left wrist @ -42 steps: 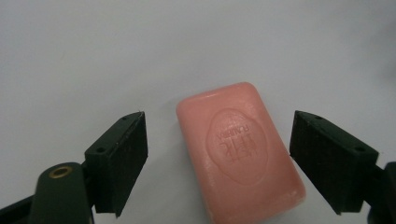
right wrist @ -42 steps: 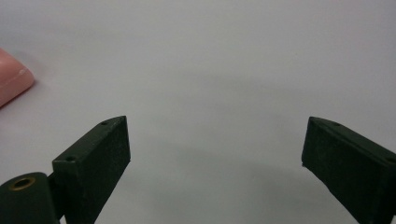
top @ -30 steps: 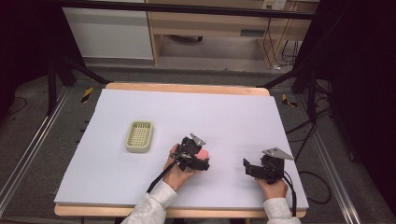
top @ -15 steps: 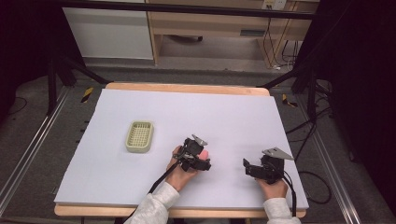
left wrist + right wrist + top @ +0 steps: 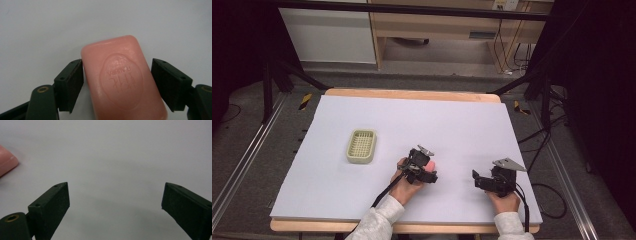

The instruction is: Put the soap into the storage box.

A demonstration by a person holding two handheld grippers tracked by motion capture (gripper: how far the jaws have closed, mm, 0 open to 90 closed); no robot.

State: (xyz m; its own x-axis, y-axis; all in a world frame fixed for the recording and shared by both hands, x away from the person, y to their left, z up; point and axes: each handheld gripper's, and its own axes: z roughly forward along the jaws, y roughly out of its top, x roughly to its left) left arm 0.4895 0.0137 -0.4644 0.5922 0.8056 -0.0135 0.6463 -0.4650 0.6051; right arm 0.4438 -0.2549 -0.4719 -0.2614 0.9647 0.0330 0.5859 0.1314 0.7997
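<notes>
A pink bar of soap [image 5: 122, 80] with an embossed oval stamp lies flat on the white table top [image 5: 462, 120]; it shows as a pink spot [image 5: 430, 165] in the high view. My left gripper [image 5: 116, 60] straddles the bar and its jaws have just been closing. The left pad [image 5: 72, 85] touches the soap's edge, and a thin gap remains at the right pad [image 5: 170, 82]. My right gripper [image 5: 477, 178] rests low over the table to the right, open with nothing between its pads [image 5: 52, 205]. A corner of the soap [image 5: 6, 163] shows at the left edge of the right gripper view.
A pale yellow-green slotted soap dish [image 5: 361, 146] sits on the table to the left of the left hand. The table's wooden rim [image 5: 412, 94] runs along the far side. Cables trail off the right side to the floor.
The left gripper's jaws have narrowed around the pink soap. Both hands stay where they were, and the soap has not moved.
</notes>
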